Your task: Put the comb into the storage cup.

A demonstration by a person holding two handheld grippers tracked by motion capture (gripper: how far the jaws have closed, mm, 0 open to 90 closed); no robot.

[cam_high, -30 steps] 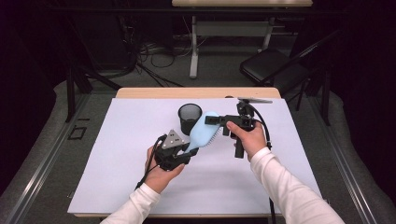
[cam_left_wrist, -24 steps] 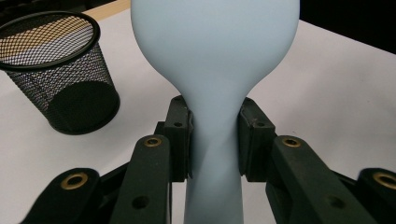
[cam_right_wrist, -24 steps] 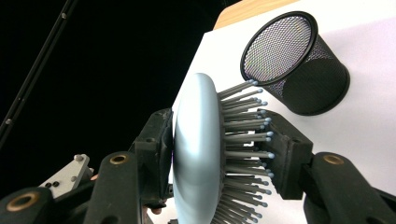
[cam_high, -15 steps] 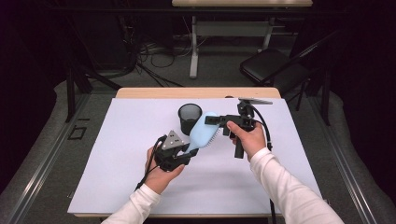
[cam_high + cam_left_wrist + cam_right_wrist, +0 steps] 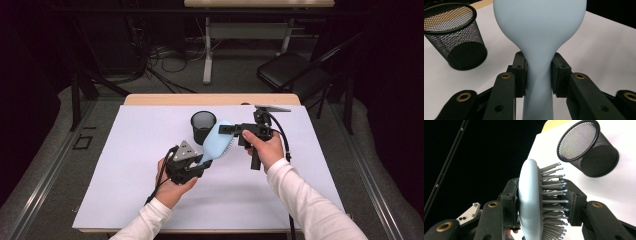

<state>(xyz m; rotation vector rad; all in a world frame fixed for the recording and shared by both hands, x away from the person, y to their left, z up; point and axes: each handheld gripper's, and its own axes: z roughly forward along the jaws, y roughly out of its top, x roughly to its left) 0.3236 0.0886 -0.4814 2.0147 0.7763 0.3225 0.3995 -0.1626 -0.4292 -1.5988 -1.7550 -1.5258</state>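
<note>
A light blue hairbrush (image 5: pixel 216 142) is held above the white table between both grippers. My left gripper (image 5: pixel 202 162) is shut on its handle; in the left gripper view the pads (image 5: pixel 520 75) press both sides of the narrow neck of the brush (image 5: pixel 539 30). My right gripper (image 5: pixel 227 130) is shut on the brush head (image 5: pixel 529 202): one jaw lies against the smooth back, the other against the bristle tips (image 5: pixel 564 195). Just behind the brush a black mesh cup (image 5: pixel 202 125) stands upright and empty.
The white mat (image 5: pixel 125 165) covers the table, with a wooden edge (image 5: pixel 210 99) at the far side. A folding chair (image 5: pixel 290 70) and desk legs (image 5: pixel 207 55) stand on the floor beyond. The mesh cup (image 5: pixel 451 37) (image 5: pixel 586 150) is close to both grippers.
</note>
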